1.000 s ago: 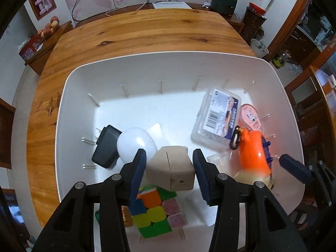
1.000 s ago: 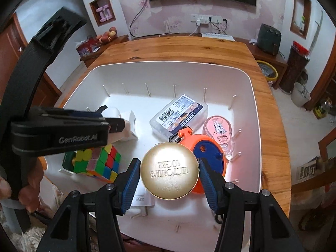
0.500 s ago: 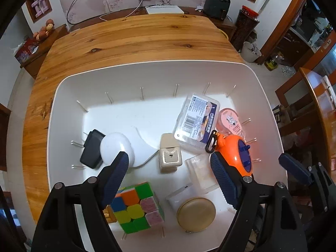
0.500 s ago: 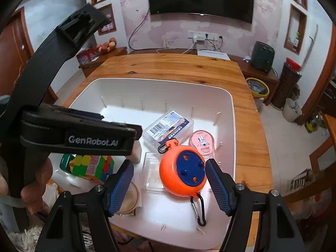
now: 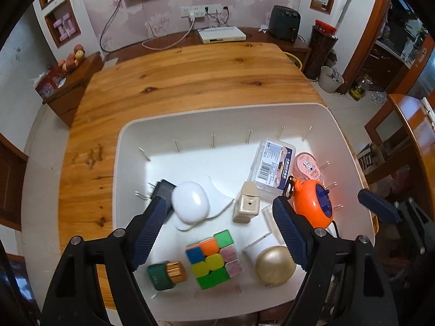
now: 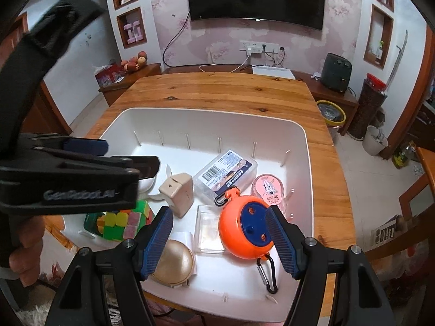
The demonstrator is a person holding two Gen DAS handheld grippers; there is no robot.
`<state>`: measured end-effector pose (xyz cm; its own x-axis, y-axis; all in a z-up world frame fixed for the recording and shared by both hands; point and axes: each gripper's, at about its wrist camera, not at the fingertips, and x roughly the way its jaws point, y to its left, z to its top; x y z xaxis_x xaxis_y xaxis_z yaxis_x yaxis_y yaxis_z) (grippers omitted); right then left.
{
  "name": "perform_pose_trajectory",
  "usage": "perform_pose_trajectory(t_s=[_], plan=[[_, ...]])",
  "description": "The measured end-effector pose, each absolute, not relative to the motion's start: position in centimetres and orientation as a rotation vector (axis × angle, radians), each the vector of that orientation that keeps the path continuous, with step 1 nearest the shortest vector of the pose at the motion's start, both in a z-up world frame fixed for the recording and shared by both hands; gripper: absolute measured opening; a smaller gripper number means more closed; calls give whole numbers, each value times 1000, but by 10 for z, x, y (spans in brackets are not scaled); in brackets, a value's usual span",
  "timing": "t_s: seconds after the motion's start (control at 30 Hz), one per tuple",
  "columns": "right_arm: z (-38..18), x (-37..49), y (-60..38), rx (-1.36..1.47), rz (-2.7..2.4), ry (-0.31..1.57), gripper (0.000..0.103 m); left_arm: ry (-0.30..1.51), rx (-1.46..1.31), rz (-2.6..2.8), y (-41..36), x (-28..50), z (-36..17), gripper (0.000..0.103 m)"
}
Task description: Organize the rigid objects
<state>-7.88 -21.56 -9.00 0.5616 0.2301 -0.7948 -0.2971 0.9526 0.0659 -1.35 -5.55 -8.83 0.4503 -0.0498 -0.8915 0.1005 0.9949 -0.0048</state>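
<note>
Both tongs, left (image 5: pixel 217 225) and right (image 6: pixel 218 237), have released and now stand wide, empty; beige box (image 5: pixel 246 206) and gold round tin (image 6: pixel 172 263) rest in the white bin (image 6: pixel 212 116). Tabletop shows nothing left.

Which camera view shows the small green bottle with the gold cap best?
The left wrist view shows the green bottle best: it lies in full sight on the tray floor, left of the puzzle cube. In the right wrist view, the left gripper hides that spot, so the bottle is not visible.

The left tongs (image 6: pixel 89 152) hide most of the white oval case (image 6: pixel 146 183); their top is blurred.
</note>
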Motion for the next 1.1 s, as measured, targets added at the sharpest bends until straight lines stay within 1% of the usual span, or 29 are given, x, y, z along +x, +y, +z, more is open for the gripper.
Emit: perform_pose_trajectory(t_s=[0.47, 0.63, 0.67, 0.77, 1.1], plan=[[-25, -55, -220, -18, 246, 941, 72, 1016, 58, -56, -38, -17, -36, 83], [-6, -52, -211, -36, 222, 959, 72, 988, 0, -1, -30, -19, -21, 83], [-2, -51, -210, -33, 222, 963, 72, 982, -11, 10, -27, -20, -20, 83], [9, -53, -208, -17, 215, 956, 81, 966, -17, 34, -23, -22, -14, 83], [18, -63, -200, -19, 172, 917, 81, 1001, 24, 81, -24, -26, -18, 83]])
